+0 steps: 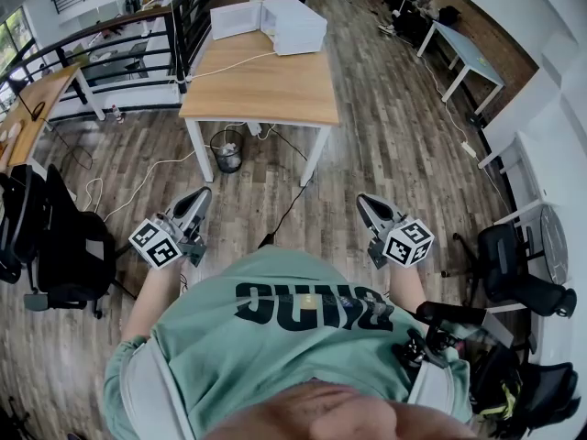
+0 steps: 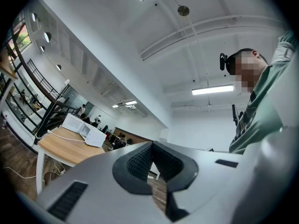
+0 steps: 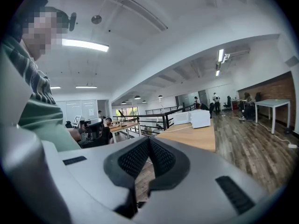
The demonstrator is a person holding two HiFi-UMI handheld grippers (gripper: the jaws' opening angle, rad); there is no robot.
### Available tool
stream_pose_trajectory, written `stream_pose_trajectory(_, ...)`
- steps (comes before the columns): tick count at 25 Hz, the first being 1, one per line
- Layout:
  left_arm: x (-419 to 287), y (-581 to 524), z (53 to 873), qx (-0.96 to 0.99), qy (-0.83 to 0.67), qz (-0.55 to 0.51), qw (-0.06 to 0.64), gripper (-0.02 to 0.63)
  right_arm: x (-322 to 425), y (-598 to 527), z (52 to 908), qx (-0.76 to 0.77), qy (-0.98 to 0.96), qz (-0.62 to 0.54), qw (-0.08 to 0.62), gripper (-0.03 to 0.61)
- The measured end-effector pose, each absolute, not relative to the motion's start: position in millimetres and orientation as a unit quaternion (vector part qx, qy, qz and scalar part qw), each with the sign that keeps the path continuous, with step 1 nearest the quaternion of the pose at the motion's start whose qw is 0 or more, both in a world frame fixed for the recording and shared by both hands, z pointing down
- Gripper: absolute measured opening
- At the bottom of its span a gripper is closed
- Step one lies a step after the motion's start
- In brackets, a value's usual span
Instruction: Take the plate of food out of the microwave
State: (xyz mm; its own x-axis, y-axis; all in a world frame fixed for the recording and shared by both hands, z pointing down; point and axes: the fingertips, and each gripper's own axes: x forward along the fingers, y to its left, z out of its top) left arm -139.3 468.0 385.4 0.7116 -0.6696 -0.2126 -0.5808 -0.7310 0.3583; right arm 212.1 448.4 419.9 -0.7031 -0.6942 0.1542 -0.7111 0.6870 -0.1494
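The person stands with both forearms bent at the waist and drawn in close to the green shirt (image 1: 275,310), one tool in each hand. The left gripper (image 1: 202,195) and the right gripper (image 1: 362,200) sit side by side, well apart, their slim grey noses pointing ahead across the floor. Each carries a cube of black-and-white square markers at its rear.

In the left gripper view the two ribbed black pads (image 2: 140,164) meet at their tips, with nothing between them. The right gripper's pads (image 3: 135,160) are likewise pressed together and empty. The pads have a fine knurled texture set in smooth, matte grey shells.

Well ahead of both noses stands a table (image 1: 257,85) with a pale wooden top and white square legs. On its far end rests the microwave (image 1: 295,26), a boxy white unit whose door (image 1: 234,18) hangs open to the left. Its inside cannot be made out from here, so the plate of food does not show. A thin white cable (image 1: 229,65) trails over the tabletop. Under the table sits a small round bin (image 1: 227,151). The floor (image 1: 394,145) is grey-brown wood plank.
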Motion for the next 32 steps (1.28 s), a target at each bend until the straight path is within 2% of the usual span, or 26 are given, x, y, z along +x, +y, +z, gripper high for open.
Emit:
stream_pose_trajectory(20, -151.7, 465.1, 380.9, 0.912, -0.348, -0.178, 0.126, 0.005, 196.9, 434.0, 409.5, 0.37, -0.924, 0.088, 0.04, 0.006)
stream_pose_trajectory(25, -179.6, 465.1, 384.6, 0.907, -0.354, -0.187, 0.13, 0.005, 163.8, 423.5, 402.0, 0.358, -0.929, 0.079, 0.047, 0.006)
stream_pose_trajectory(32, -261.4, 462.7, 392.7, 0.901, -0.358, -0.202, 0.141, 0.006, 77.2, 407.6, 387.3, 0.346, -0.935, 0.072, 0.043, 0.006)
